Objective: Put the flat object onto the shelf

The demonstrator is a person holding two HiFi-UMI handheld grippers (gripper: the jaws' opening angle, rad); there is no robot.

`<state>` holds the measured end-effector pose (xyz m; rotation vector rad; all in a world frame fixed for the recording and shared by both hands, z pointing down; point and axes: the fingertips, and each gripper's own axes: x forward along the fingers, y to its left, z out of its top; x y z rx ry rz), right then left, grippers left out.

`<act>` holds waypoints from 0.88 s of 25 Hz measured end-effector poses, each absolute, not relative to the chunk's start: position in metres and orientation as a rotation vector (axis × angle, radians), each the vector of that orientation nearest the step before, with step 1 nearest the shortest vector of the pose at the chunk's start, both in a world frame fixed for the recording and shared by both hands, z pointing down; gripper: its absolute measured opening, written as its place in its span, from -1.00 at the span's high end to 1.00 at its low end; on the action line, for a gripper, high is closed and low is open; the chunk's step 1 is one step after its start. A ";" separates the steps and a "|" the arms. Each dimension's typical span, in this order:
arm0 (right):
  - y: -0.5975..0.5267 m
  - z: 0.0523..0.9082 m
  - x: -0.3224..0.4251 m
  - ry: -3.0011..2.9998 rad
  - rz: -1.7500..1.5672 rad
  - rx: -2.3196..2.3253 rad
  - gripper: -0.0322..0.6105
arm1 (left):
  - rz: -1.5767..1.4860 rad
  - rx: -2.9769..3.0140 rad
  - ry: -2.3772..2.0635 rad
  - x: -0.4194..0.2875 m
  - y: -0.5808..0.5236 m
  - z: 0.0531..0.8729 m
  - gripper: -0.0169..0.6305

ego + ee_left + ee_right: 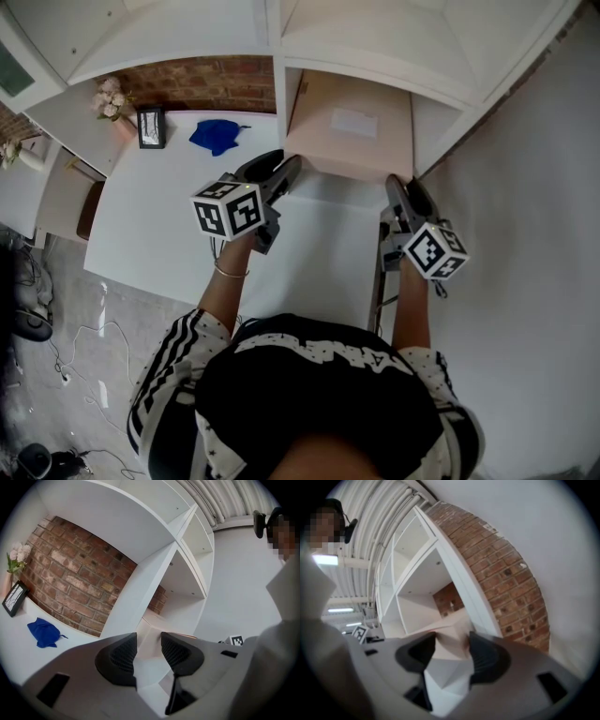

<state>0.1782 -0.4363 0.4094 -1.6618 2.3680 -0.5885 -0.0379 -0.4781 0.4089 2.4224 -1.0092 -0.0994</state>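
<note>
Clamping the flat box [352, 131] are left tongs [289, 169] and right tongs [399, 186].

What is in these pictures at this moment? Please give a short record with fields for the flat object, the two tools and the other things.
flat object: pale pink, far end inside a compartment of the white shelf, near edge sticking out
left tool: shut on its near left corner
right tool: shut on its near right corner
desk: blue cloth, picture frame, flowers at the back
</note>
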 end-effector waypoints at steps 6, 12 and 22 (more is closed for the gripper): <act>-0.432 0.406 0.184 2.330 -0.559 -1.686 0.28 | -0.099 2.425 -1.060 -0.047 -0.477 0.410 0.51; -0.415 0.389 0.198 2.241 -0.470 -1.742 0.67 | -0.147 2.420 -1.143 -0.071 -0.472 0.401 0.74; -0.384 0.362 0.191 2.264 -0.318 -1.753 0.78 | -0.106 2.579 -1.116 -0.063 -0.441 0.382 0.81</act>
